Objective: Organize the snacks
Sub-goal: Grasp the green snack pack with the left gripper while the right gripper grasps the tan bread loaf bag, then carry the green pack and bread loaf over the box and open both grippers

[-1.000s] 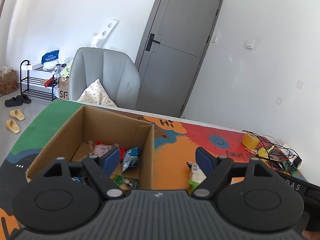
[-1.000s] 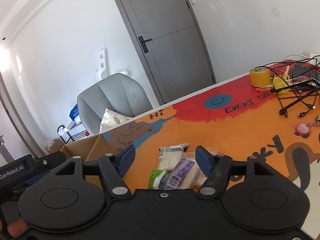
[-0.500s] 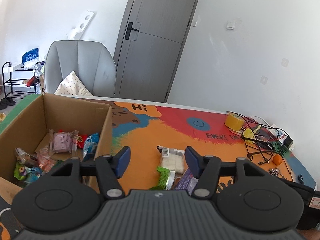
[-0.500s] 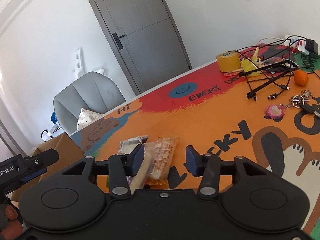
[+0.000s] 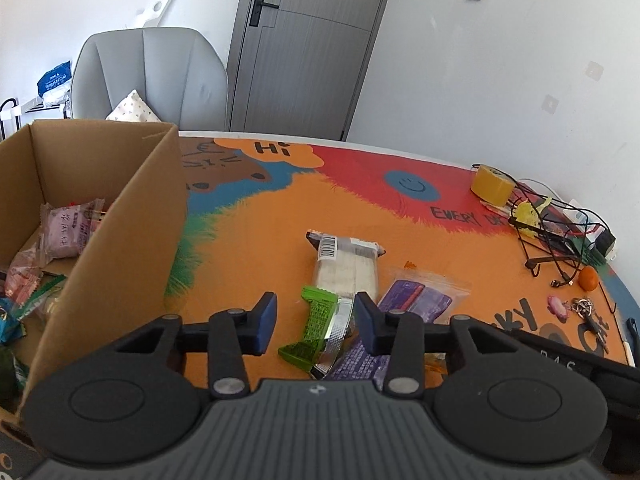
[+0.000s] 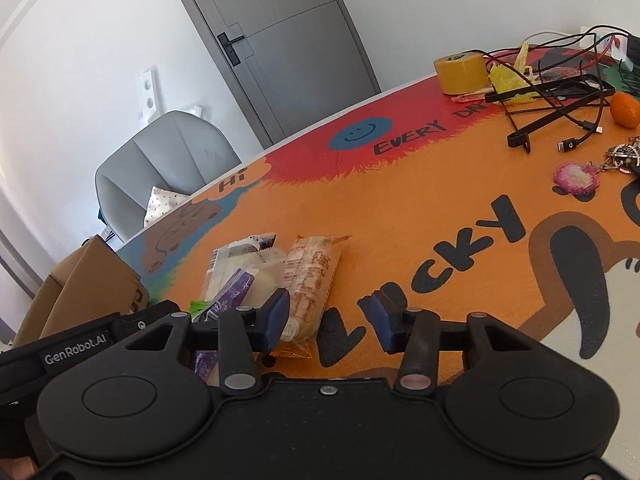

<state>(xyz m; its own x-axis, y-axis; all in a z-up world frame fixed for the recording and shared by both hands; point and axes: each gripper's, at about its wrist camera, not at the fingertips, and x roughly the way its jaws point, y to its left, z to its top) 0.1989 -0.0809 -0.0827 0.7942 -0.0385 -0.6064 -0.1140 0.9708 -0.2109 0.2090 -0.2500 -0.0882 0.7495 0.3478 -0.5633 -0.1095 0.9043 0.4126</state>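
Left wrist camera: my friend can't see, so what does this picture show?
An open left gripper hangs over a green snack packet on a colourful table, with more wrapped snacks beside it. A cardboard box holding snacks stands on the left.

Left claw (image 5: pixel 315 322) is hanging open over the green snack packet (image 5: pixel 316 322) mid-worktop (image 5: pixel 280 220), the cardboard box (image 5: pixel 112 240) sitting at the left edge, holding wrapped snacks (image 5: pixel 68 228).
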